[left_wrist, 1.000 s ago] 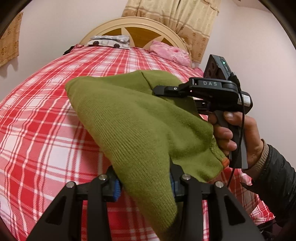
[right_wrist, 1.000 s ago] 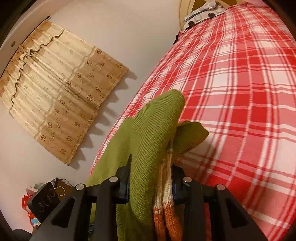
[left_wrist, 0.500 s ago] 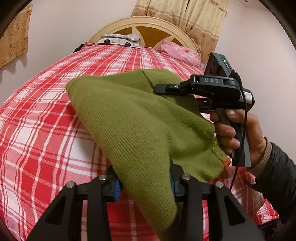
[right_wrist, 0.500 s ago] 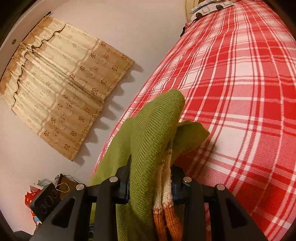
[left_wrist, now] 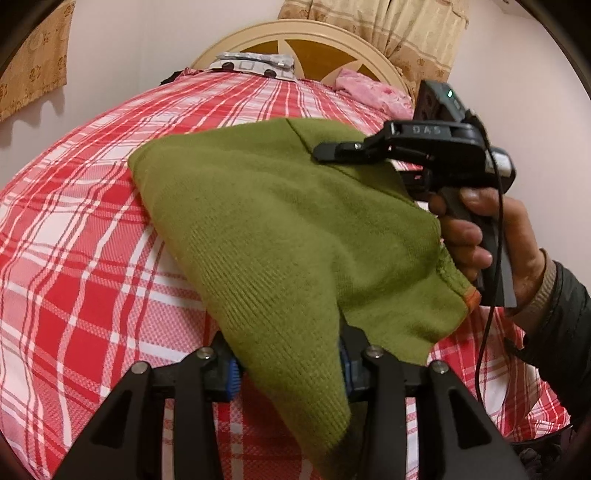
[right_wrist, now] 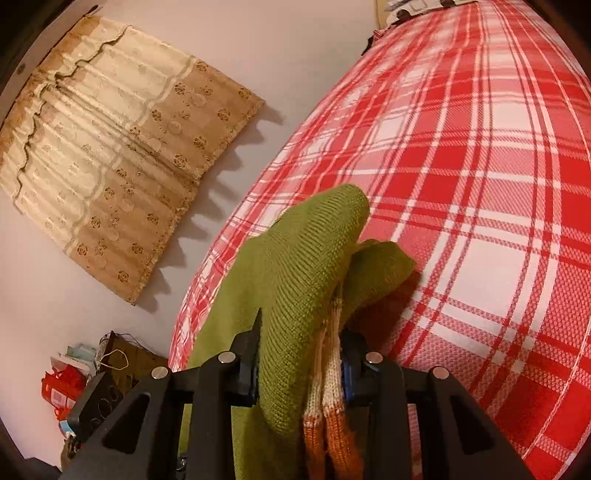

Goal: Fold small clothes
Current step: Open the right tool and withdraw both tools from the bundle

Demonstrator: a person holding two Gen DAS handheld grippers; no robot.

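A green knitted garment [left_wrist: 280,236] is held up over the red plaid bed [left_wrist: 74,258], stretched between both grippers. The left gripper [left_wrist: 288,373] has a thick fold between its pads, and its jaws are opening. The right gripper [right_wrist: 299,373] is clamped narrowly on bunched green knit with an orange and cream cuff [right_wrist: 328,424]. Much of the bed is hidden by the cloth. At the head edge a cream headboard [left_wrist: 295,33], a pink pillow [left_wrist: 369,90] and a grey packet [left_wrist: 255,61] are seen. Patterned curtains [right_wrist: 110,147] hang on the wall.
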